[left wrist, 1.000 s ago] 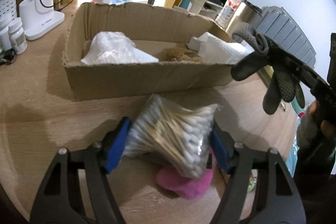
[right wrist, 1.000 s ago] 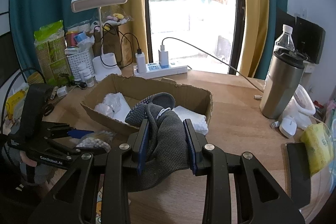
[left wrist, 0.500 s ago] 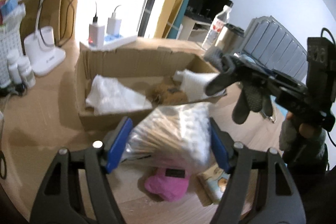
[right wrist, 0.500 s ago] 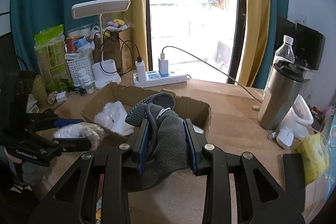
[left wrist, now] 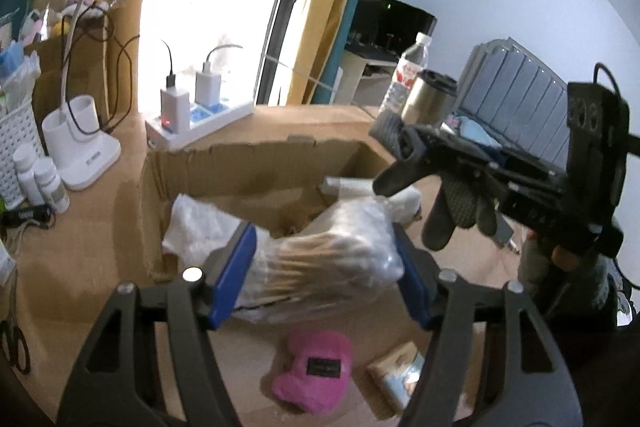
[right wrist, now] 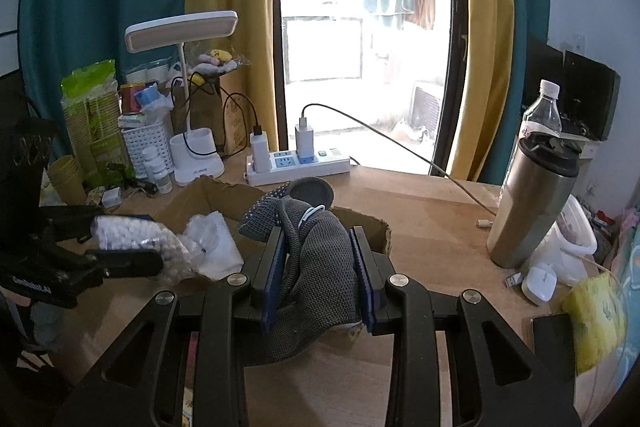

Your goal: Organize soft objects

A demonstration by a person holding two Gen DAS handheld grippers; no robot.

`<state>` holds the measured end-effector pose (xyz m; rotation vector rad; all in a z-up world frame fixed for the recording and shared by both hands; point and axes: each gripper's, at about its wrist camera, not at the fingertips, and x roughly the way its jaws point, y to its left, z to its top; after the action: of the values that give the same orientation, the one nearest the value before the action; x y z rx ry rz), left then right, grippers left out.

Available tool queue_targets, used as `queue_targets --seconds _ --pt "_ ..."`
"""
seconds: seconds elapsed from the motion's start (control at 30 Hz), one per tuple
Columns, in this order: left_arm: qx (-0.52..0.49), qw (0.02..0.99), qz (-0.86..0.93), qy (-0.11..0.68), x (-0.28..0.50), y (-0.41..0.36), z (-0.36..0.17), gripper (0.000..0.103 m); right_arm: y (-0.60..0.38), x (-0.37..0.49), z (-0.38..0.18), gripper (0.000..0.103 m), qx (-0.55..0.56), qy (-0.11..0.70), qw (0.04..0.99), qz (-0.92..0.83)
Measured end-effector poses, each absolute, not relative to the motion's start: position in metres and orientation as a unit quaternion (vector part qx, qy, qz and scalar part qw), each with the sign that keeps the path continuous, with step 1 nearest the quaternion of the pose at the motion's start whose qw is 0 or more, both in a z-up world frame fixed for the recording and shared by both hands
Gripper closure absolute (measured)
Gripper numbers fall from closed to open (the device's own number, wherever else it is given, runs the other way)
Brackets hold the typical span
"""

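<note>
The left gripper [left wrist: 324, 267] has a clear bag of cotton swabs [left wrist: 328, 263] clamped between its blue pads, and the jaws have just been closing a little further on it; the bag bulges between them and is held in the air over the near wall of the cardboard box [left wrist: 256, 163]. From the right wrist view that same bag [right wrist: 132, 239] hangs at the left end of the box [right wrist: 208, 195], clear of the table. The right gripper [right wrist: 320, 279] is closed to a narrow gap on a grey knit glove [right wrist: 316, 267], whose fingers and cuff poke up and forward past the pads, and it hovers at the box's right end; in the left wrist view the glove [left wrist: 452, 203] dangles from that gripper [left wrist: 464, 167] above the box's far corner. Inside the box lie a crumpled white plastic bag [left wrist: 196, 227] on the left and white tissue [left wrist: 360, 187] on the right, with something brown between them that is mostly hidden. On the wooden table [right wrist: 420, 211], in front of the box and under the left gripper, sit a pink plush item [left wrist: 312, 367] and, just beside it, a small packet [left wrist: 396, 375]. Behind the box stand a white power strip [right wrist: 300, 167] with two chargers plugged in, a white desk lamp [right wrist: 188, 39], and off to the right a steel tumbler [right wrist: 532, 203] with a water bottle [right wrist: 540, 111] behind it.
</note>
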<state>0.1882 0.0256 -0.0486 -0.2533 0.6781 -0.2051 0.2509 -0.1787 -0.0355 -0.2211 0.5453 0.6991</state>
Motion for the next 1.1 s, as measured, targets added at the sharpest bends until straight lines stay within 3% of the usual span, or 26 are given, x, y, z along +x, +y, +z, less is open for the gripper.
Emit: queue_targets --seconds 0.07,0.1,0.17,0.77,1.0,1.1 --pt "-0.123 0.932 -0.098 0.326 0.191 0.026 -0.045 0.036 -0.178 0.254 -0.035 0.069 -0.106 0.263 0.897 0.339" --pt "-0.121 0.934 -0.098 0.321 0.194 0.026 -0.043 0.044 -0.178 0.257 -0.035 0.069 -0.105 0.262 0.897 0.340" --pt "-0.114 0.936 -0.090 0.320 0.200 0.026 -0.043 0.049 -0.177 0.261 -0.036 0.069 -0.105 0.262 0.896 0.342" --pt "-0.125 0.926 -0.059 0.352 0.240 0.042 -0.075 0.049 -0.159 0.315 -0.083 0.069 -0.096 0.319 0.878 0.344" --pt "-0.126 0.926 -0.062 0.351 0.239 0.041 -0.075 0.049 -0.144 0.319 -0.110 0.069 -0.150 0.351 0.870 0.312" --pt "-0.127 0.926 -0.063 0.350 0.236 0.041 -0.074 0.049 -0.145 0.317 -0.107 0.064 -0.148 0.355 0.870 0.309"
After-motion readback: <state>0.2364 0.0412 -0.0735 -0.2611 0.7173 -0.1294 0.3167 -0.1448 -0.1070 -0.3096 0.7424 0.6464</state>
